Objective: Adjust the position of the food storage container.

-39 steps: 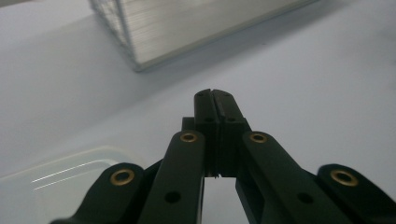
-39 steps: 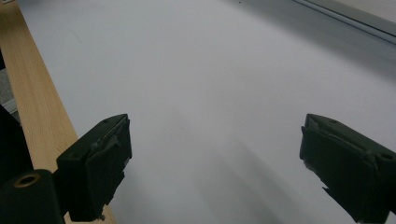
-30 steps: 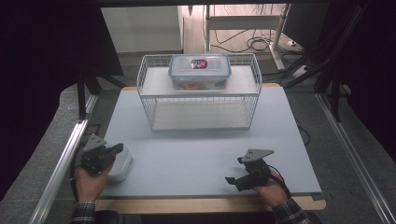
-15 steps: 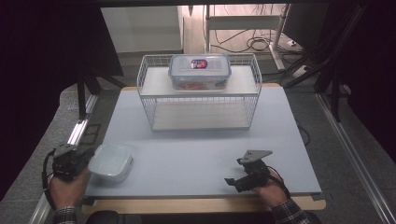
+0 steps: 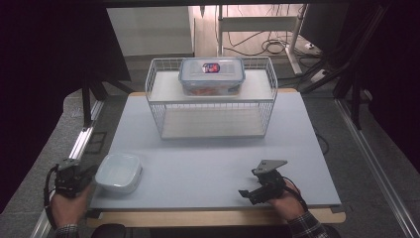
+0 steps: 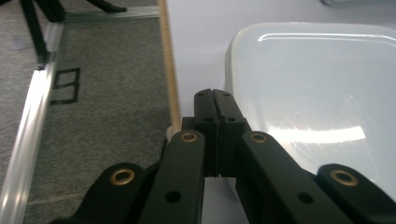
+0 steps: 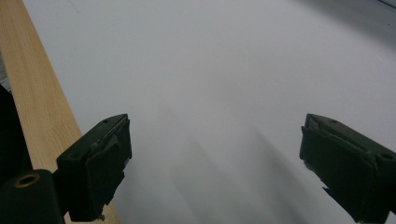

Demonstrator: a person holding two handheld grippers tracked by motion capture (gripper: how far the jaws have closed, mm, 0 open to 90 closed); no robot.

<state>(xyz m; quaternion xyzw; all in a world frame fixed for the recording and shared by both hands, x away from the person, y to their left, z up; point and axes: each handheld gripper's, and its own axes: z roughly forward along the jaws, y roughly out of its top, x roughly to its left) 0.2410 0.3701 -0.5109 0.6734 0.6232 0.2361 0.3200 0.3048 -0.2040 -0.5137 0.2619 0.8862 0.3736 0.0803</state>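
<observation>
The table (image 5: 208, 163) is seen ahead of both tongs, with a wire rack (image 5: 212, 101) set well beyond them at its far side and a lidded plastic box (image 5: 212, 75) resting on the rack's upper shelf. Just beside the left tongs (image 5: 74, 176), on their inner side at the table's near left corner, a shallow white dish (image 5: 119, 172) with rounded corners is placed; in the left gripper view its glossy surface (image 6: 317, 102) is seen just to the right of the jaws. The dish is judged to be light, stiff and rather slippery, and breakable if it is ceramic, which cannot be told. A hold across the rim nearest the left tongs is judged best, since the smooth body offers no purchase. The left tongs (image 6: 215, 100) are clenched on nothing, the jaws pressed together. The right tongs (image 7: 215, 154) are released, with bare table between the pads, well apart from the dish.
</observation>
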